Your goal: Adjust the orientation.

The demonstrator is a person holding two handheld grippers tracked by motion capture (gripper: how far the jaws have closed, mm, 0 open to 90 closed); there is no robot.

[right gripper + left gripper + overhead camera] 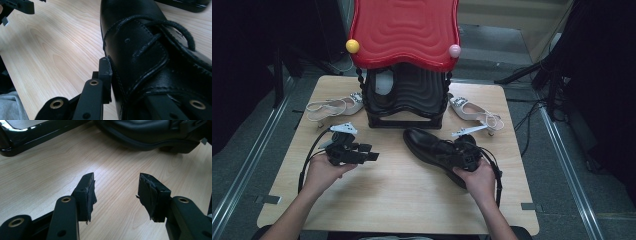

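A black lace-up shoe (427, 145) lies on its sole on the wooden table (397, 200), right of centre, toe toward the rack. My right gripper (464, 150) is shut on the shoe's side wall near its opening. In the right gripper view one finger (105, 72) presses the outside of the black shoe (130, 30), the other jaw sits inside it. My left gripper (369, 152) is held low at the left, open and empty. Between its jaws (116, 187) there is bare wood, and the black shoe (150, 132) lies beyond them.
A black shoe rack (404, 95) with a wavy red roof (404, 30) stands at the back centre. A pale slingback shoe (334, 106) lies to its left, another pale shoe (472, 111) to its right. Cables trail from both grippers.
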